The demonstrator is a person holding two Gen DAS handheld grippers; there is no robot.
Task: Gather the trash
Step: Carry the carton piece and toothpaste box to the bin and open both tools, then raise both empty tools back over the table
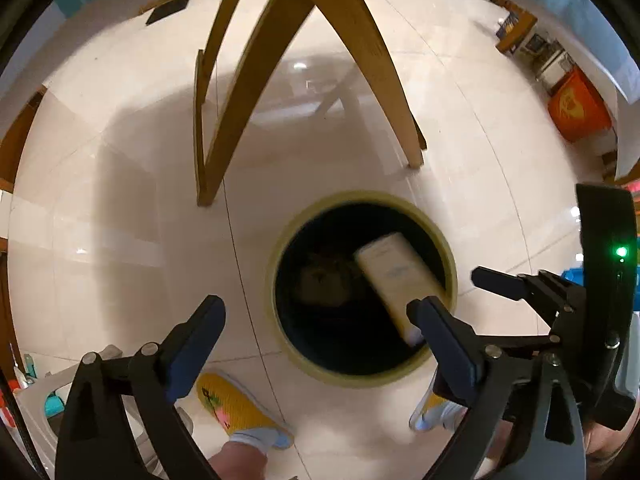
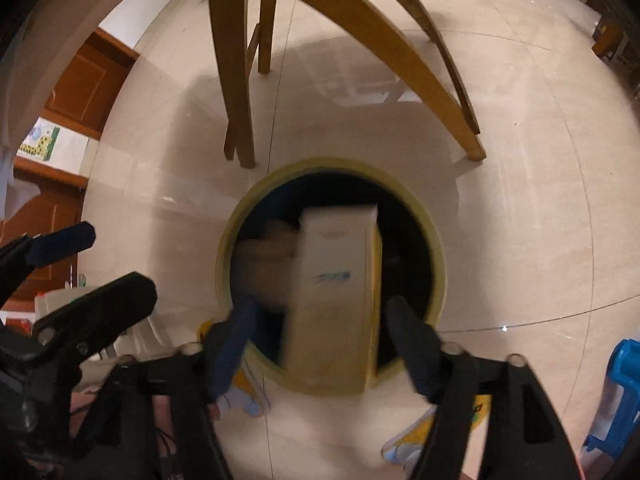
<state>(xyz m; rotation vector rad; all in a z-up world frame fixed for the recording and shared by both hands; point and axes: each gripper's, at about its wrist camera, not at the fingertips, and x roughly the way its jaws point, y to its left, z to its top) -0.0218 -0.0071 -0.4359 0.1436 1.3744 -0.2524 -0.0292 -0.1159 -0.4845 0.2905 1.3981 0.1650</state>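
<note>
A round bin with a yellow rim (image 1: 276, 268) (image 2: 438, 264) stands on the pale tiled floor below both grippers. A pale yellow carton (image 2: 336, 292) (image 1: 394, 276), blurred, hangs over the bin's mouth between the spread fingers of my right gripper (image 2: 324, 340); neither pad presses on it. A brown piece of trash (image 1: 320, 282) (image 2: 264, 264) lies blurred inside the dark bin. My left gripper (image 1: 320, 320) (image 2: 80, 276) is open above the bin's near left edge with nothing in its jaws.
Curved wooden furniture legs (image 1: 236, 92) (image 2: 236, 80) stand just beyond the bin. A person's feet in yellow slippers (image 1: 236, 408) (image 2: 412, 440) are at the near side. A white stool (image 1: 40, 396) is at the left, a blue plastic thing (image 2: 624, 380) at the right.
</note>
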